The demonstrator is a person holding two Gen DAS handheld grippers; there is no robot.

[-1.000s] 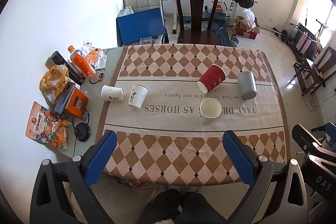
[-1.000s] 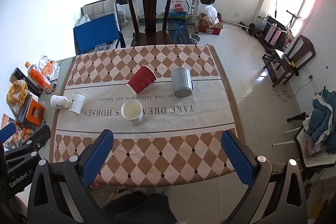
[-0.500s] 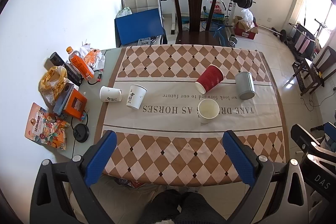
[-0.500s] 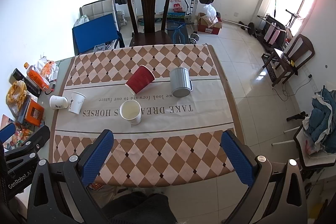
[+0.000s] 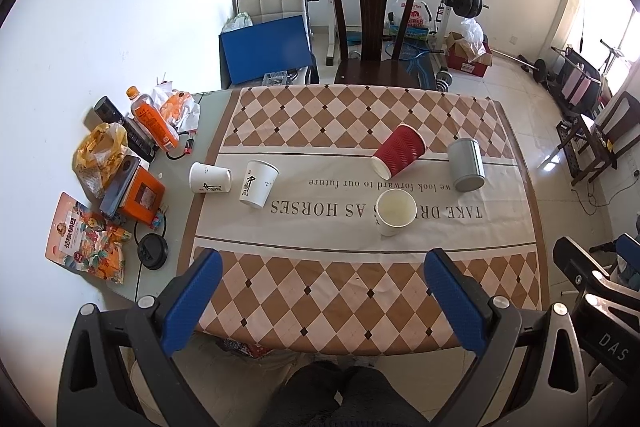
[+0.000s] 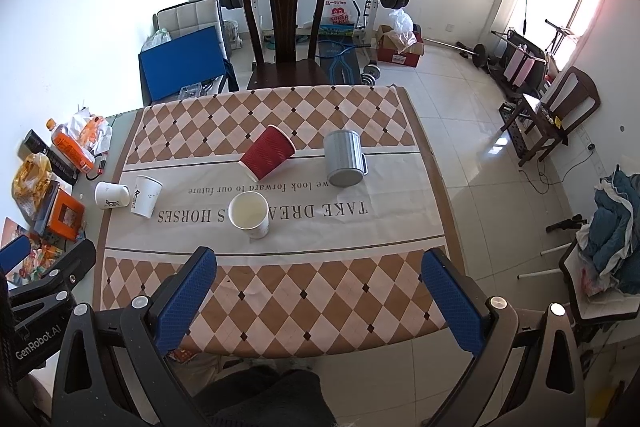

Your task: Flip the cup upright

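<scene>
A red ribbed paper cup (image 5: 398, 157) (image 6: 269, 152) lies on its side on the checked tablecloth. A grey metal mug (image 5: 465, 165) (image 6: 344, 163) stands upside down to its right. A white cup (image 5: 396, 211) (image 6: 250, 215) stands upright in front. At the left, one white printed cup (image 5: 259, 183) (image 6: 146, 195) stands mouth down and another (image 5: 210, 178) (image 6: 111, 195) lies on its side. My left gripper (image 5: 320, 301) and right gripper (image 6: 318, 297) are both open and empty, held high over the table's near edge, far from the cups.
Snack bags, an orange bottle (image 5: 154, 125), an orange box (image 5: 142, 195) and a black lid (image 5: 152, 257) crowd the table's left strip. A dark wooden chair (image 5: 374, 35) stands behind the table. Weights and a rack stand by the far wall.
Both grippers have drawn back and up slightly, so the table looks a little smaller. The cups have not moved.
</scene>
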